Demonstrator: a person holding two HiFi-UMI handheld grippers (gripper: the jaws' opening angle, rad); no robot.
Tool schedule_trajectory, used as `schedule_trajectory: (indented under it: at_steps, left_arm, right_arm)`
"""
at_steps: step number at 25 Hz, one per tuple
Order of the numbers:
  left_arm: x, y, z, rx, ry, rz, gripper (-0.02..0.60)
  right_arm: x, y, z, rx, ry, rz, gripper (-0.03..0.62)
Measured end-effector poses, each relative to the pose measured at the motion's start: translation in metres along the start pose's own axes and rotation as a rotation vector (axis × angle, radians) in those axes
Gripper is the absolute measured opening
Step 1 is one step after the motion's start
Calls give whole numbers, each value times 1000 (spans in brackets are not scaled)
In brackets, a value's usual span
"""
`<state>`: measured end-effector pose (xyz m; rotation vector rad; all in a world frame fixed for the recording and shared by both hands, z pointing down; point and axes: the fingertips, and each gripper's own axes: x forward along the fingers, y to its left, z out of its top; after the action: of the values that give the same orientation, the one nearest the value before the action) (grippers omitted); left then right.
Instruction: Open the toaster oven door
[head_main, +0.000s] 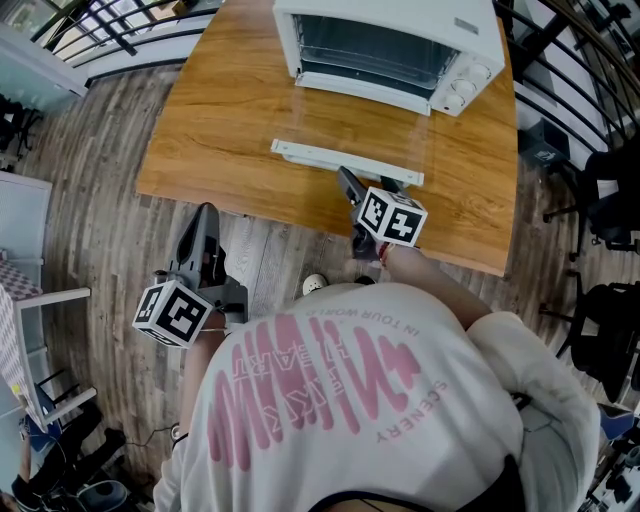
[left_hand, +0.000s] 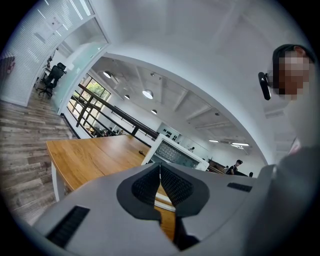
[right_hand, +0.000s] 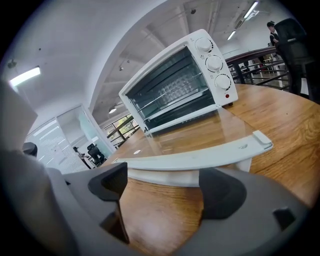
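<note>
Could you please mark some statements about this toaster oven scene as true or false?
1. The door of the toaster oven lies fully open. True.
2. The right gripper clamps the door handle. False: its jaws stand apart, not pressing it.
3. The left gripper has its jaws together, holding nothing. True.
4. The oven has two knobs. False: three knobs show.
5. The left gripper rests on the table. False: it hangs beside it, over the floor.

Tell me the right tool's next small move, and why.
Probably draw the right tool straight back from the handle. The door of the toaster oven is already fully open, level over the table, and the tool's jaws stand apart, gripping nothing.
</note>
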<state>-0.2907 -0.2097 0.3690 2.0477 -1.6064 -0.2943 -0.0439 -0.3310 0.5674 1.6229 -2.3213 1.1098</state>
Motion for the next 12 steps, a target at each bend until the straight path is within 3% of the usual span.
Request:
schedule_trajectory:
  at_steps: [12]
  left_arm:
    - [14, 12, 11, 4, 15, -52, 21]
  right_arm:
    - [4, -5, 9, 138, -18, -89, 468]
